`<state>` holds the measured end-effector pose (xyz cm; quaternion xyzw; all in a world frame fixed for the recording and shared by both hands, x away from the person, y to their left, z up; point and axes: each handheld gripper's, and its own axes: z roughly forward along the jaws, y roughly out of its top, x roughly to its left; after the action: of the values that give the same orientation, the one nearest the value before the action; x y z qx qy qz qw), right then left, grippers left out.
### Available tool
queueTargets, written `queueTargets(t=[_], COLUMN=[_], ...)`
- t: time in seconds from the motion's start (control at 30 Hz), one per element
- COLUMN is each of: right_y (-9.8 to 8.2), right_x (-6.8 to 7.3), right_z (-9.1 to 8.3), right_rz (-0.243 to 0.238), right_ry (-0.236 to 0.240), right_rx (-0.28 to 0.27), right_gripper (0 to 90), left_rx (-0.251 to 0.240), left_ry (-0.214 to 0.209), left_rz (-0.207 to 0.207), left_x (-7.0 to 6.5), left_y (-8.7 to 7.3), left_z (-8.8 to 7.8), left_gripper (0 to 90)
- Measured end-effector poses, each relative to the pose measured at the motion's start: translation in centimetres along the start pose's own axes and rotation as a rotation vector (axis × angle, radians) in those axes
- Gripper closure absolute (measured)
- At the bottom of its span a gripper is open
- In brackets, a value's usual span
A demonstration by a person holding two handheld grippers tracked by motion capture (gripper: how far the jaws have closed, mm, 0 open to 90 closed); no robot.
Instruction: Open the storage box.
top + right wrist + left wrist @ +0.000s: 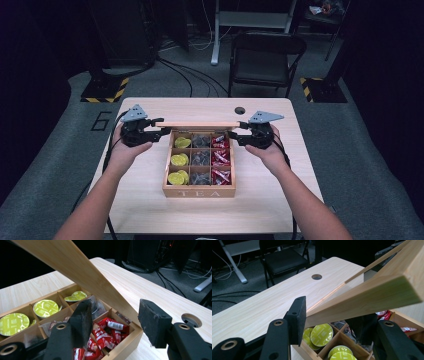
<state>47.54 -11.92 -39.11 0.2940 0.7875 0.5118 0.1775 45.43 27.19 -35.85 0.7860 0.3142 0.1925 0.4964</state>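
L gripper (pixel 159 128) pinches lid (pixel 200 125) at its left end; R gripper (pixel 239 133) spread w/ lid's right end between jaws, contact unclear. Lid raised over tea box (pixel 199 191), mid-frame on table (pixel 150 200).

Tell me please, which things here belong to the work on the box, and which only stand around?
In use: wooden tea box; its raised lid; left gripper; right gripper; yellow capsules, dark packets and red sachets inside.

Standing around: folding chair; floor cables; table's cable hole.
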Motion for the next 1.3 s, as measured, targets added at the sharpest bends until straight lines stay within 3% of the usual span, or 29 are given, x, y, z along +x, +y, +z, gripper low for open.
queueTargets(t=[0.57, 1.3], right_y=[0.7, 1.7], right_x=[-0.9, -1.5], right_z=[0.8, 1.3], right_rz=[0.032, 0.035], right_ry=[0.019, 0.016], right_rx=[-0.017, -0.009], right_gripper=[52.0, 55.6], left_rx=[-0.005, 0.005], left_ry=[-0.019, 0.007], left_rz=[-0.016, -0.057], left_x=[0.6, 2.0], left_y=[0.5, 0.1], left_z=[0.4, 1.7], left_gripper=[51.9, 52.7])
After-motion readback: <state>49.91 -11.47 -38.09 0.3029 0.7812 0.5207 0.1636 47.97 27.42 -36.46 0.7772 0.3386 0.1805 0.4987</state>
